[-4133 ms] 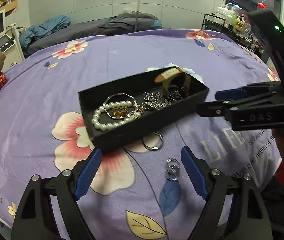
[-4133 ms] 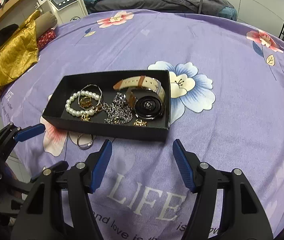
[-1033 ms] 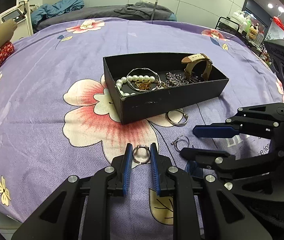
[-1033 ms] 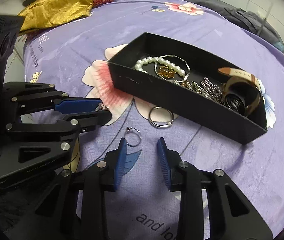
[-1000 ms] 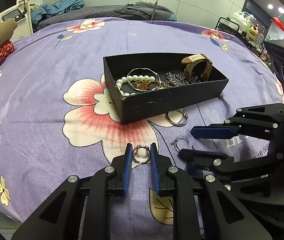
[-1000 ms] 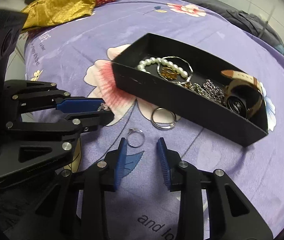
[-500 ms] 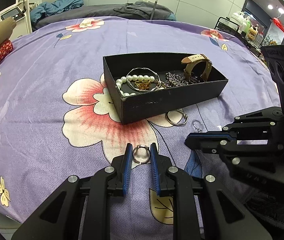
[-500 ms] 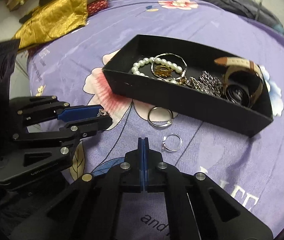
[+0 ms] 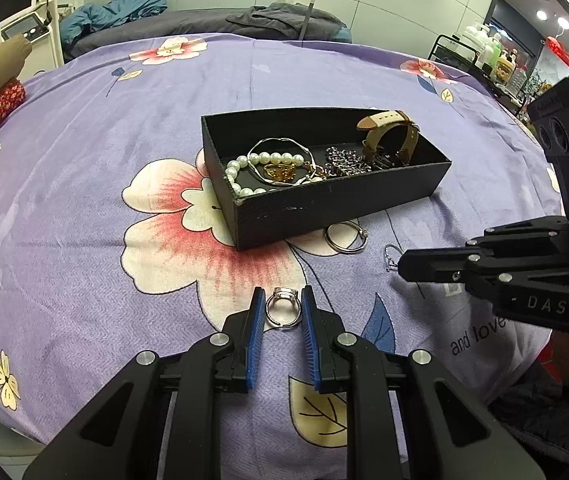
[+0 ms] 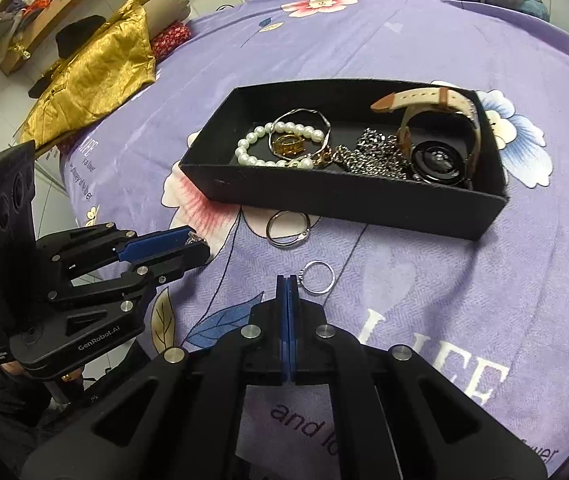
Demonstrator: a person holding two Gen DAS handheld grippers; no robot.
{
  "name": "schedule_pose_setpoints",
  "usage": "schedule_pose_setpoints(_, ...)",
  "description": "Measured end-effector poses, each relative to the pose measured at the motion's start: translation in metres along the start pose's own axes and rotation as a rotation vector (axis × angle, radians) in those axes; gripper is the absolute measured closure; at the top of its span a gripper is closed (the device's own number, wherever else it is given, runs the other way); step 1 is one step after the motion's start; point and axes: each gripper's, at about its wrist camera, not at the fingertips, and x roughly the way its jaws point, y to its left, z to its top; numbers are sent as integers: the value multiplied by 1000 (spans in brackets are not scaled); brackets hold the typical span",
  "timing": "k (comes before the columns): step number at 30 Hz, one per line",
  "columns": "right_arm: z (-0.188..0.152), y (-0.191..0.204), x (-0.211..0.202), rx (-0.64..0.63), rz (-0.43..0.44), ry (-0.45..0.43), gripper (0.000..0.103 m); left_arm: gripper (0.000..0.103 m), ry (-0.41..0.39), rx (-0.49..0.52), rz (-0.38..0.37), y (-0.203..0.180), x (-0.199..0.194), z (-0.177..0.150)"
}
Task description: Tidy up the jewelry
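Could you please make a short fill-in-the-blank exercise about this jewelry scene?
1. The left gripper is shut on a small silver ____.
2. The white pearl bracelet lies inside the ____ rectangular box.
3. The large silver hoop lies on the ____ floral cloth.

Missing words: ring; black; purple

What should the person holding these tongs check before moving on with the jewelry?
1. Left tongs holding the stone-set silver ring: ok, it sits between both blue pads.
2. Right tongs holding the thin silver ring: cannot tell. They are shut, but catch the ring only by its edge at the very tip.
3. Room in the black rectangular box: ok, open-topped, with bare floor at its left end.
4. All jewelry gathered: not ok, the large silver hoop lies on the cloth by the box's front wall.
5. The two tongs apart from each other: ok.
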Motion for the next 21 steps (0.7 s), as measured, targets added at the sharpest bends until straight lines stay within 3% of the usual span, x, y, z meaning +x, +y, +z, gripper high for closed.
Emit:
schedule_pose_setpoints(3,0,-3,-3,5,-42,-3,102,85,1,6,-1,-3,0,0)
schedule_pose_setpoints(18,16,-6,-27,7,-72,-69,102,85,-73,54,-19,-16,-21,27)
schedule_pose_setpoints(21,13,-10,-23,25,-55,-53,102,77,-46,45,-13,-13,-17,20)
